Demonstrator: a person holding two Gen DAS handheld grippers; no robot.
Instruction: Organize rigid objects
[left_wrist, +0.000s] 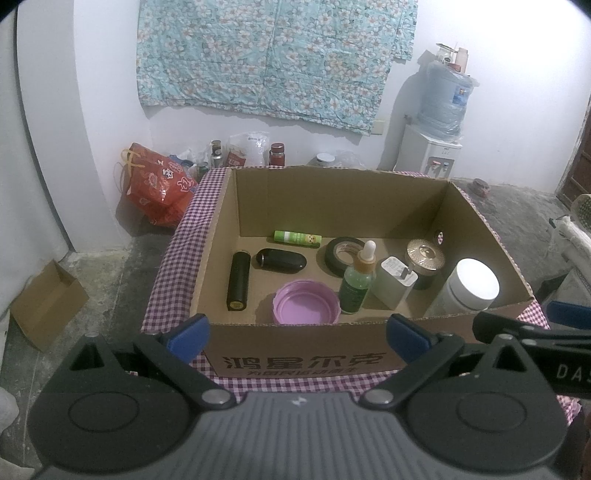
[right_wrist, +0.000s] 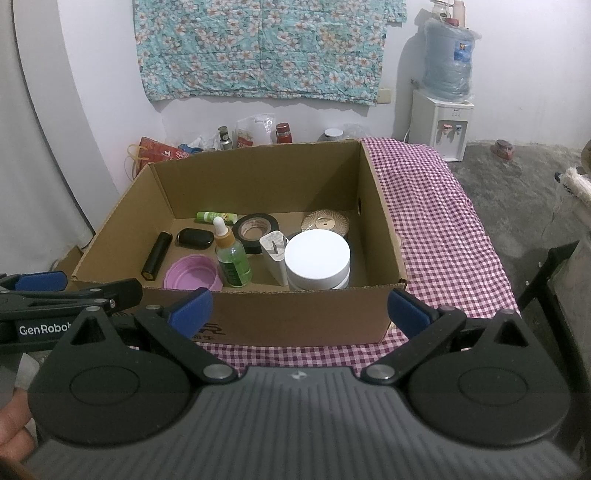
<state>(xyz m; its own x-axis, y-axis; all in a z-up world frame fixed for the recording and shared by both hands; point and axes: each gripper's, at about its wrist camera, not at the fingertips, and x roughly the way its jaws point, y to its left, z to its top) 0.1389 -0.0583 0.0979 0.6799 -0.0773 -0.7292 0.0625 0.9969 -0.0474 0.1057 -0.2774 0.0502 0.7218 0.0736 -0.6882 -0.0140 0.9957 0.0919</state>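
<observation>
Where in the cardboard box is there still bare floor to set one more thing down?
Bare floor runs along the back wall of the box, from the green tube and tape roll rightward to the gold lid. A smaller patch sits between the black case and the pink lid. The right front is crowded: dropper bottle, charger, white jar.

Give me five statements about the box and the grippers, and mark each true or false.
1. Both the left gripper and the right gripper are open and hold nothing. True.
2. The dropper bottle lies on its side. False: it stands upright.
3. The pink lid lies inside the cardboard box. True.
4. The black tape roll sits on the checkered cloth outside the box. False: it is inside the box.
5. The white jar is at the box's left end. False: it is toward the right end.
</observation>
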